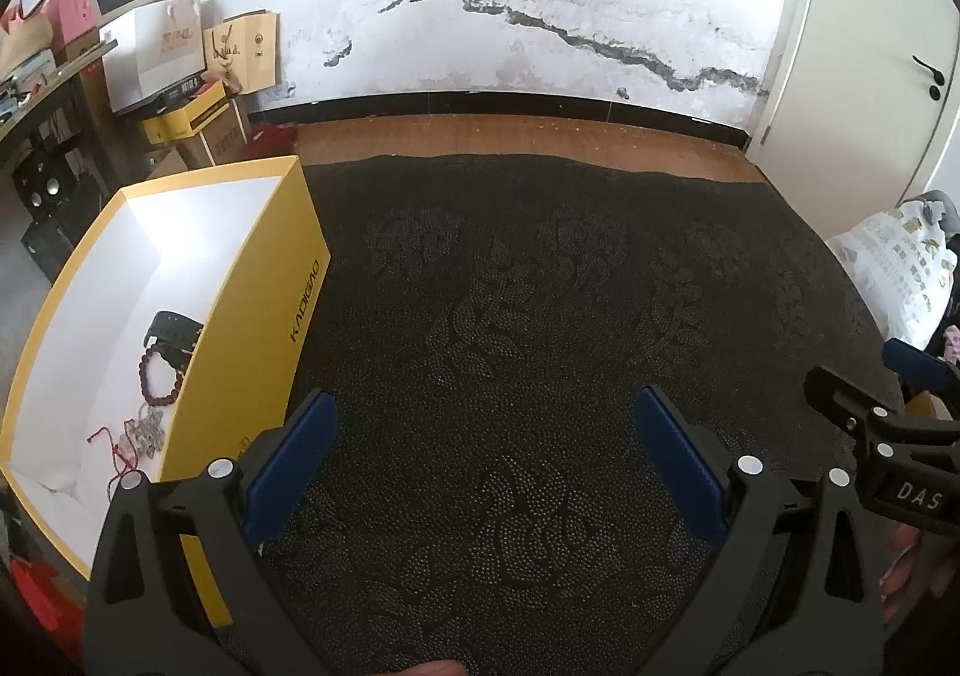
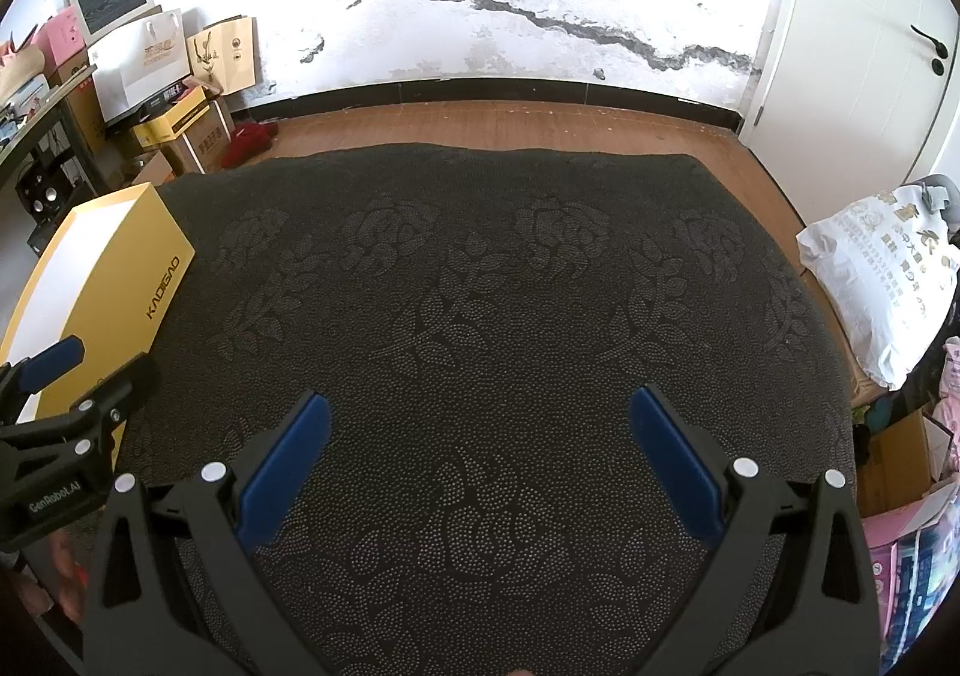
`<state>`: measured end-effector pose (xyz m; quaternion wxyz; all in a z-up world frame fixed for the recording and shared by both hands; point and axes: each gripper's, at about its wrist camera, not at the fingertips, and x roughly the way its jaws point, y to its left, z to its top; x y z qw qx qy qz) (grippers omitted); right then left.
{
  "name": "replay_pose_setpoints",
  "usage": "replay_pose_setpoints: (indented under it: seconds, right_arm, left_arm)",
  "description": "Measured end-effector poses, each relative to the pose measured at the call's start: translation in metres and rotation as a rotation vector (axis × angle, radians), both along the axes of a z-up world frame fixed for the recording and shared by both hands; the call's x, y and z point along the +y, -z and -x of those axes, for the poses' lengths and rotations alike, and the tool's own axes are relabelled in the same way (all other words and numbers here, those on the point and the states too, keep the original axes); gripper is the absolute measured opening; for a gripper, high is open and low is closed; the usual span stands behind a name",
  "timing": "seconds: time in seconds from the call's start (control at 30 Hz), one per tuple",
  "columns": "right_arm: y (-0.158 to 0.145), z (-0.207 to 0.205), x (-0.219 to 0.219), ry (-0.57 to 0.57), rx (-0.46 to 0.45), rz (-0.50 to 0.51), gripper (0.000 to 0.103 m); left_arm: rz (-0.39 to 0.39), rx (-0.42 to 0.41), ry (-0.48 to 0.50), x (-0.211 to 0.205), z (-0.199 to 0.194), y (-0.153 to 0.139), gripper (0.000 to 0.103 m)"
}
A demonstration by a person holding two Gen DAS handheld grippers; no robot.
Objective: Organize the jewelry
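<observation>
Both grippers, left (image 1: pixel 483 457) and right (image 2: pixel 480 460), spread and empty; jewelry already inside yellow box (image 1: pixel 252 280), frame left; withdraw without nudging it.

One yellow box (image 1: pixel 240 316) sits on one dark cloth (image 1: pixel 540 346); inside the box lie one black watch (image 1: pixel 174 331), one brown bead bracelet (image 1: pixel 157 379), one silvery chain (image 1: pixel 150 430) and one red cord (image 1: pixel 117 451).

Hovering spread wide, right gripper (image 2: pixel 480 424) above dark patterned cloth (image 2: pixel 480 286); sitting at left edge, yellow box (image 2: pixel 129 262); poking in beside it, left gripper (image 2: pixel 78 376).
</observation>
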<state>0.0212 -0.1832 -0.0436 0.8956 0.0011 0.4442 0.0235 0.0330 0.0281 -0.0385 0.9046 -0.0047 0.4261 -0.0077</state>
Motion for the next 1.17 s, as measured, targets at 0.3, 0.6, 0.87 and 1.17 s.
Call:
replay_pose_setpoints:
  seconds: [0.3, 0.6, 0.87, 1.17]
  right_arm:
    - [-0.001, 0.0, 0.0, 0.0, -0.002, 0.002, 0.097]
    - [0.0, 0.0, 0.0, 0.001, -0.002, 0.003, 0.097]
    - [0.0, -0.001, 0.0, -0.001, -0.003, 0.001, 0.097]
    - [0.0, -0.001, 0.001, -0.002, -0.003, 0.001, 0.097]
  left_arm:
    - [-0.014, -0.01, 0.015, -0.003, 0.002, -0.002, 0.097]
    - [0.011, -0.029, 0.003, -0.002, 0.004, -0.003, 0.097]
    - [-0.018, -0.064, 0.002, -0.005, 0.01, -0.006, 0.097]
    - [-0.048, -0.046, -0.007, -0.006, 0.009, -0.004, 0.097]
